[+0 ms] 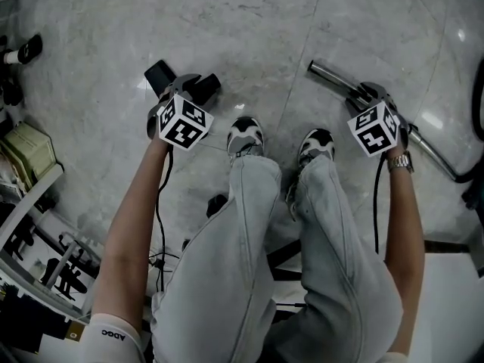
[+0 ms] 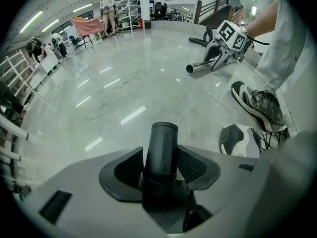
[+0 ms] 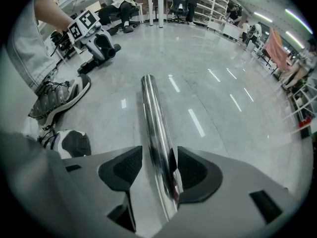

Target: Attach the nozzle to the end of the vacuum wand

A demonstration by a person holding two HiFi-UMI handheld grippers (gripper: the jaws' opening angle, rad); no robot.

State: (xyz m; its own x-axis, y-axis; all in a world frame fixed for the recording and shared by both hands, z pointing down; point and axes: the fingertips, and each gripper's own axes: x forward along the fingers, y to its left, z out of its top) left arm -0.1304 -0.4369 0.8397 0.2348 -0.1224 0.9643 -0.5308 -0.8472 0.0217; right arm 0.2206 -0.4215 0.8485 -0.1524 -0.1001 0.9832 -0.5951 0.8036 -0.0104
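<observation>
The black nozzle [image 1: 206,86] is in my left gripper [image 1: 184,91], low over the marble floor to the left of the person's shoes. In the left gripper view its round black tube [image 2: 162,142] stands between the pads, and the left gripper [image 2: 161,155] is shut on it. The chrome vacuum wand [image 1: 321,71] runs from its open end down to the right through my right gripper [image 1: 363,97]. In the right gripper view the wand [image 3: 151,108] passes between the pads of the right gripper [image 3: 159,155], which is shut on it. Nozzle and wand end are well apart.
Two grey-and-white sneakers [image 1: 246,136] stand between the grippers. Metal racks and clutter [image 1: 30,225] line the left side. A black hose [image 1: 478,112] curves at the right edge. People and shelving [image 2: 106,6] are far off across the glossy floor [image 2: 114,83].
</observation>
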